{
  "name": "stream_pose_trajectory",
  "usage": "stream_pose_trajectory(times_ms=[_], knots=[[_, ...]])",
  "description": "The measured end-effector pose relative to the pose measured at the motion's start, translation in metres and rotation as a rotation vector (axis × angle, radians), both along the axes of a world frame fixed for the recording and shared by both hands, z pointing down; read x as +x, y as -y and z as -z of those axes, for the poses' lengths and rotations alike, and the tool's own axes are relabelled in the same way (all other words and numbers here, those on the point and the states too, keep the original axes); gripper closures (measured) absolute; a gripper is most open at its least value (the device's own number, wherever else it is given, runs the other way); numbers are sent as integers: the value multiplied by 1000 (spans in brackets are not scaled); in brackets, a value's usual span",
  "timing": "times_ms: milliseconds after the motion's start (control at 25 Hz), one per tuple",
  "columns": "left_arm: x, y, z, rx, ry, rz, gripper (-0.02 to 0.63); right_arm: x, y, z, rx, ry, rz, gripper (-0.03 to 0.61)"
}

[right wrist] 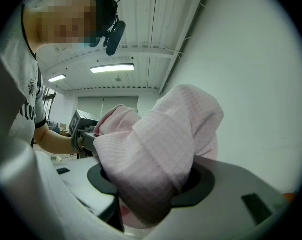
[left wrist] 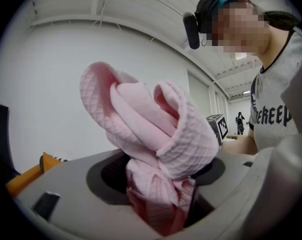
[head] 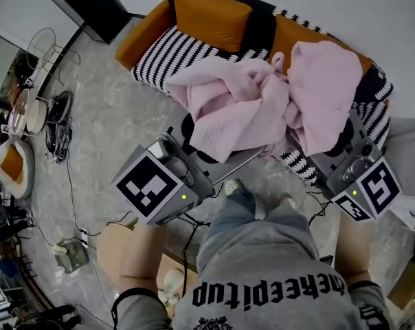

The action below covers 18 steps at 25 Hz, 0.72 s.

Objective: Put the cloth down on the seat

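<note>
Cloth: A pink cloth (head: 262,105) was seen all bunched up in front of the sofa. It was held at two spots, one by each claw.
Left claw: The left claw (left wrist: 158,204) was squeezed tight on a twisted bunch of the cloth.
Right claw: The right claw (right wrist: 146,199) was pinched on another thick fold of the same cloth.
Seat: The stripy seat (head: 167,55) was seen behind and beside the cloth. An orange cushion (head: 209,16) was propped at the back.
Touching or not: It could not be told if any of the cloth was lying on the seat.
Done: The cloth was held right by the seat, so the task was judged about half done.
Left to do: The cloth had to be lowered onto the seat. Then both claws had to be opened and pulled away.
</note>
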State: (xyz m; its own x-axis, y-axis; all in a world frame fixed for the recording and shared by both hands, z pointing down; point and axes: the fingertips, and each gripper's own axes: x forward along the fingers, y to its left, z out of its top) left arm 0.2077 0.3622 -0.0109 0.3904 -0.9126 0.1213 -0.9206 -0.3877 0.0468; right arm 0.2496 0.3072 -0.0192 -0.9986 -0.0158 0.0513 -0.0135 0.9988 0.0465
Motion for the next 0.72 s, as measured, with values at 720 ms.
stream_pose_trajectory(times_ms=[720], knots=[[-10, 4, -4, 93, -7, -46, 256, -6, 0, -7, 37, -32, -44, 327]])
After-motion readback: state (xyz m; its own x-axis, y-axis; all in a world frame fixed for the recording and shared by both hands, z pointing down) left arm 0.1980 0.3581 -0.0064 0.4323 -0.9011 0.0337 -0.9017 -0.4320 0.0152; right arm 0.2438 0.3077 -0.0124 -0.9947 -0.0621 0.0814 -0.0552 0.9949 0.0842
